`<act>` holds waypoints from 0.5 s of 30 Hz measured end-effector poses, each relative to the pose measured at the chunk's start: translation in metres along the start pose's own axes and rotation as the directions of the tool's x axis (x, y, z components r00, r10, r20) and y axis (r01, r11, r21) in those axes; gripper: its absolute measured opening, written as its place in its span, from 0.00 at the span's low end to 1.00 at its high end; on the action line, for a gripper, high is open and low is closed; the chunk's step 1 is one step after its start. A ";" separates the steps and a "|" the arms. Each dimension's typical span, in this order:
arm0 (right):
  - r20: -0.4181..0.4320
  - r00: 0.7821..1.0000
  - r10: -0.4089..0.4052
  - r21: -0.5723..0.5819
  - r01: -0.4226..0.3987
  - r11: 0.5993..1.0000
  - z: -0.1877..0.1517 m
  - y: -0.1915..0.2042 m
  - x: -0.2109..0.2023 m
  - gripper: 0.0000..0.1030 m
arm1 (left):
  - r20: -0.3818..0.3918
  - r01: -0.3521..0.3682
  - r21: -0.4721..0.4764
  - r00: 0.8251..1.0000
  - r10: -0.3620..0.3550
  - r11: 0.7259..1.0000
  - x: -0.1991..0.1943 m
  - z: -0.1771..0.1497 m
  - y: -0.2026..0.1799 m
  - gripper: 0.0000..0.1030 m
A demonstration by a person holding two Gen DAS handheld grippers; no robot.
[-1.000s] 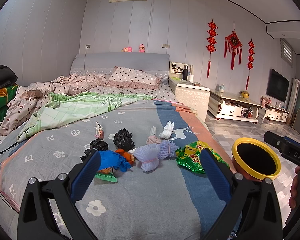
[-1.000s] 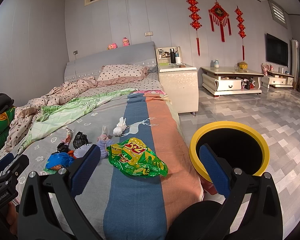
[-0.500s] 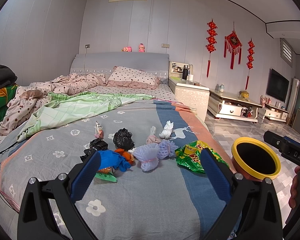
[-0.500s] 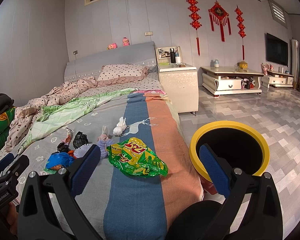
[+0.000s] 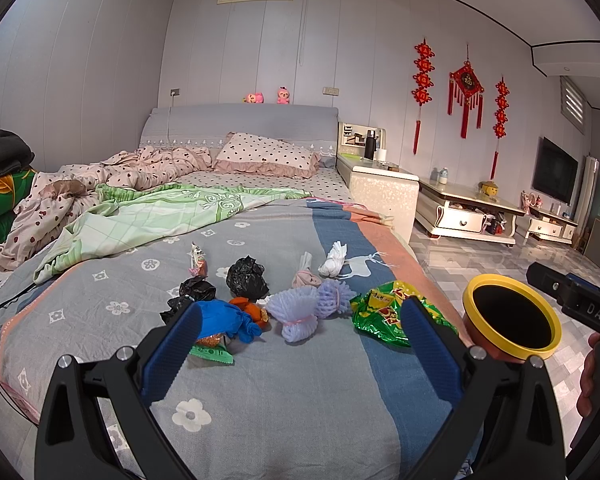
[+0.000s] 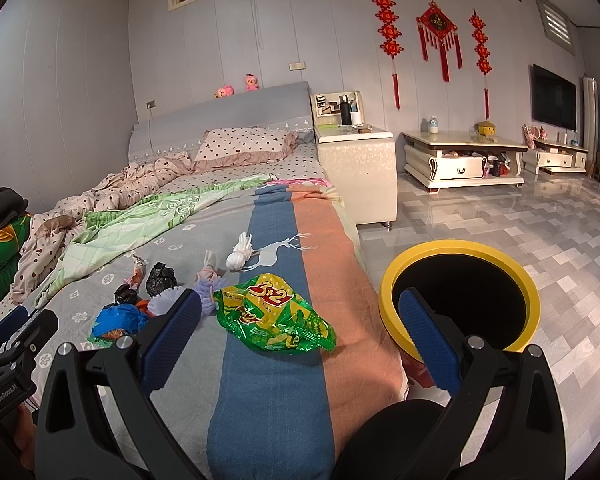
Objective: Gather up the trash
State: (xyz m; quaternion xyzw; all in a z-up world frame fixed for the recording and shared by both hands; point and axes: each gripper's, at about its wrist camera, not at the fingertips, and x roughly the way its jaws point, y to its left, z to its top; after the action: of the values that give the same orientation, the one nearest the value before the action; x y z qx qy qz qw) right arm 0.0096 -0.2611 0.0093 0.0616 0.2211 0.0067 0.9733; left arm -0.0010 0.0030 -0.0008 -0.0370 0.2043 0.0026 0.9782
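Trash lies on the bed cover: a green snack bag (image 5: pixel 384 314) (image 6: pixel 274 314), purple foam nets (image 5: pixel 300 308), a blue bag (image 5: pixel 224 318) (image 6: pixel 118 316), black bags (image 5: pixel 247 278) (image 6: pixel 160 278), a white wad (image 5: pixel 334 260) (image 6: pixel 240 254) and small wrappers. A yellow-rimmed bin (image 5: pixel 512 316) (image 6: pixel 460 292) stands on the floor beside the bed. My left gripper (image 5: pixel 296 344) is open and empty, held above the cover short of the trash. My right gripper (image 6: pixel 300 332) is open and empty near the snack bag and the bin.
Rumpled quilts (image 5: pixel 148 216) and a dotted pillow (image 5: pixel 268 156) lie farther up the bed. A white nightstand (image 6: pixel 354 172) and a low TV cabinet (image 6: pixel 464 160) stand on the tiled floor to the right. Folded bedding (image 5: pixel 0 196) is at the far left.
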 end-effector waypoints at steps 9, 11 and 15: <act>-0.004 1.000 0.001 0.001 -0.001 1.000 -0.001 0.000 0.000 0.92 | -0.001 0.000 -0.001 1.000 0.000 1.000 0.000 0.000 0.000 0.93; -0.007 1.000 0.002 0.005 -0.002 1.000 -0.003 0.002 0.001 0.92 | 0.000 -0.001 0.000 1.000 0.001 1.000 0.000 0.000 0.000 0.93; -0.022 1.000 0.001 0.005 -0.001 1.000 -0.005 0.004 0.004 0.92 | -0.008 -0.006 0.005 1.000 0.006 1.000 0.000 0.003 0.001 0.93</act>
State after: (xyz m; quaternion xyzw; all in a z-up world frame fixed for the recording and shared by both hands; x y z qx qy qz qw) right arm 0.0108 -0.2568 0.0034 0.0642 0.2318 0.0076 0.9706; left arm 0.0003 0.0040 0.0015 -0.0339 0.2083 0.0049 0.9775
